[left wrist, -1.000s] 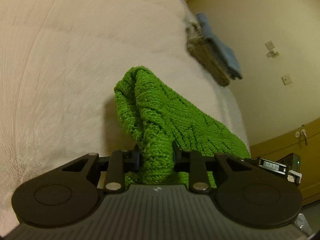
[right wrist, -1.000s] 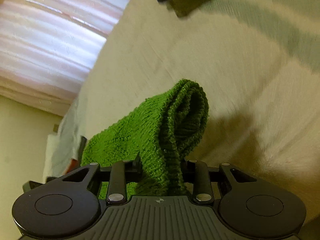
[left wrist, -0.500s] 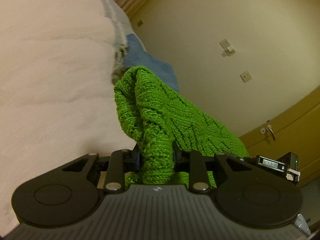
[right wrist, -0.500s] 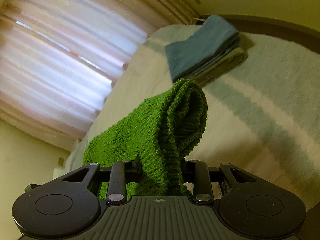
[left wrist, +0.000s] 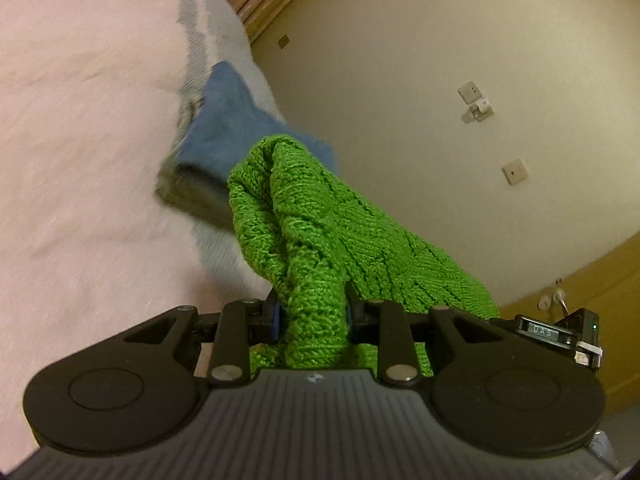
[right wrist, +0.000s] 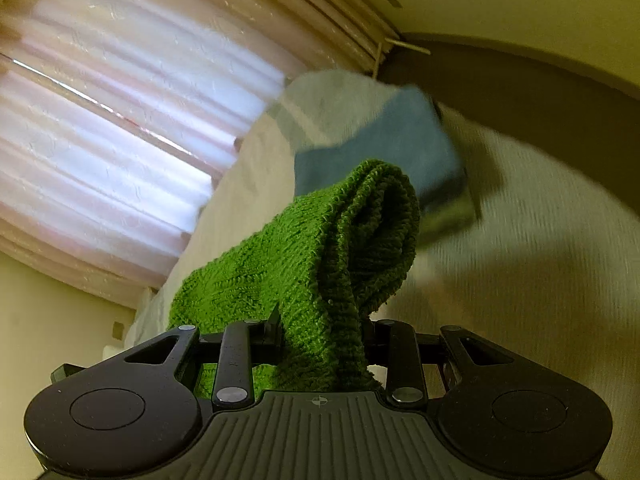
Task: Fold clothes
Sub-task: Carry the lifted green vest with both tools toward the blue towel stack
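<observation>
A green knitted sweater is clenched at one bunched edge by the left tongs and at another by the right tongs. It is held above the bed, near a folded blue garment.

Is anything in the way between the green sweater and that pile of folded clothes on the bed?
Nothing visible. Both grippers, left and right, are shut on the green sweater, and only bare bed cover lies before the folded pile.
</observation>
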